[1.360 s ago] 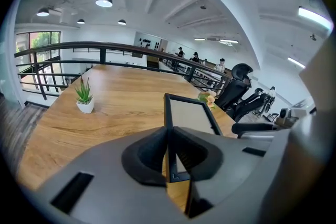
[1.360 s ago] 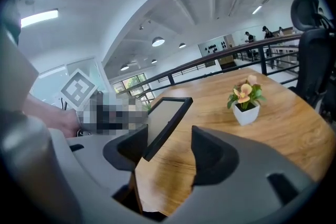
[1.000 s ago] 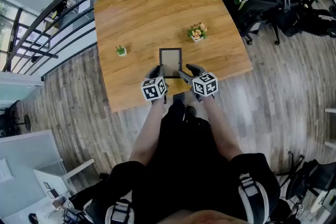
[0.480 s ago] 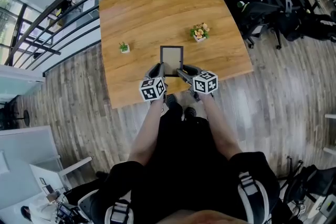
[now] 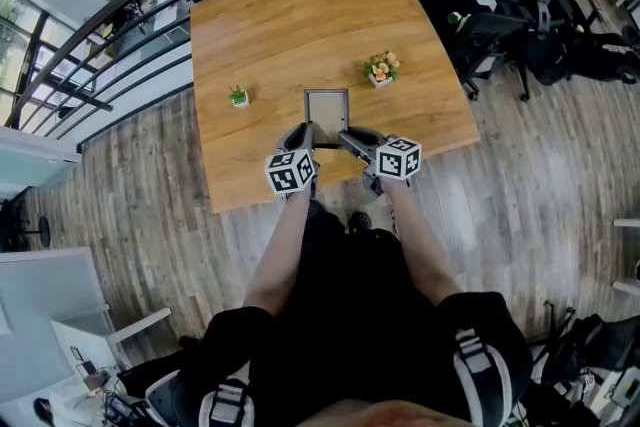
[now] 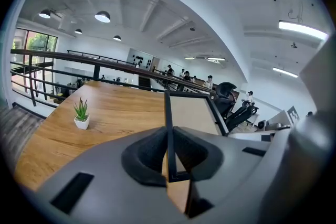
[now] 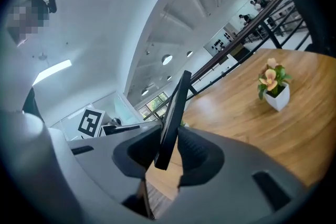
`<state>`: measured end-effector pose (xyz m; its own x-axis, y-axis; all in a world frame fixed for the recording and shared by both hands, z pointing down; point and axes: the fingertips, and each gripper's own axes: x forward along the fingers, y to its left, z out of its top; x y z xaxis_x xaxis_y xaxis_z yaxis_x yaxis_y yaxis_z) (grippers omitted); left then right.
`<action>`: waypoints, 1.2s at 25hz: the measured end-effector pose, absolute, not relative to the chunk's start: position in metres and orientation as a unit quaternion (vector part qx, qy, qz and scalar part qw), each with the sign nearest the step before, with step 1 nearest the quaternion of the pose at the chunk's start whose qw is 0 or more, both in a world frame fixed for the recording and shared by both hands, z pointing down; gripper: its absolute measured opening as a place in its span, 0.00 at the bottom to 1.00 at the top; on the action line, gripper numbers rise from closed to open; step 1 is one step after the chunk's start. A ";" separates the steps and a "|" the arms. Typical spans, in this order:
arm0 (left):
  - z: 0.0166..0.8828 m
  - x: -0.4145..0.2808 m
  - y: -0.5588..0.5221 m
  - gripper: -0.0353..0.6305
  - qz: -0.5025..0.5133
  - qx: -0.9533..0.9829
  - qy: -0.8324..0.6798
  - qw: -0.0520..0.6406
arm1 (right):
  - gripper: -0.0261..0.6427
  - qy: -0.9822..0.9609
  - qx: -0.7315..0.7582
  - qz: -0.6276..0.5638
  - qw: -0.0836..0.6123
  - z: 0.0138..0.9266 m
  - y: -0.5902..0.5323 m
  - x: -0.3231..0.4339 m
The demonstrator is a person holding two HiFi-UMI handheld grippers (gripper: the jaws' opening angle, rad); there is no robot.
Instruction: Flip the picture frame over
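1. Picture frame (image 5: 326,105): thin, dark, flat rectangular border around a plain matte beige panel, upright-format. It sits over the middle of the bench (image 5: 300,15) by its near edge.
2. Left claw (image 5: 305,133): clamped on the frame's near left corner, with the dark edge pinched between its black ribbed pads.
3. Right claw (image 5: 345,137): jaws have just been closing. They now grip the frame's near right edge, which is seen edge-on as a slim black strip.
4. Bench: warm wood grain, smooth, with rounded corners.
5. Small spiky green plant (image 5: 238,96) in a white pot on the bench's left part.
6. Pale flowers (image 5: 380,68) in a white square pot on the bench's right part.
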<state>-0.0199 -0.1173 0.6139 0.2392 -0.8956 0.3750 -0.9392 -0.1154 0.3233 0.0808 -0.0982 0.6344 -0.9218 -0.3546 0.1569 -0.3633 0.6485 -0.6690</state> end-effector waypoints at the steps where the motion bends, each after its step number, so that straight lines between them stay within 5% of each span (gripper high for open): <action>1: 0.614 -0.021 -0.117 0.14 0.043 0.746 -0.614 0.253 | 0.20 -0.907 0.197 0.372 0.006 0.634 -0.097 0.080; 11: 0.613 -0.026 -0.122 0.14 0.036 0.772 -0.585 0.246 | 0.15 -0.908 0.221 0.356 -0.008 0.624 -0.097 0.073; 30: 0.594 -0.048 -0.148 0.16 0.031 0.835 -0.496 0.234 | 0.15 -0.906 0.365 0.199 0.075 0.618 -0.123 0.037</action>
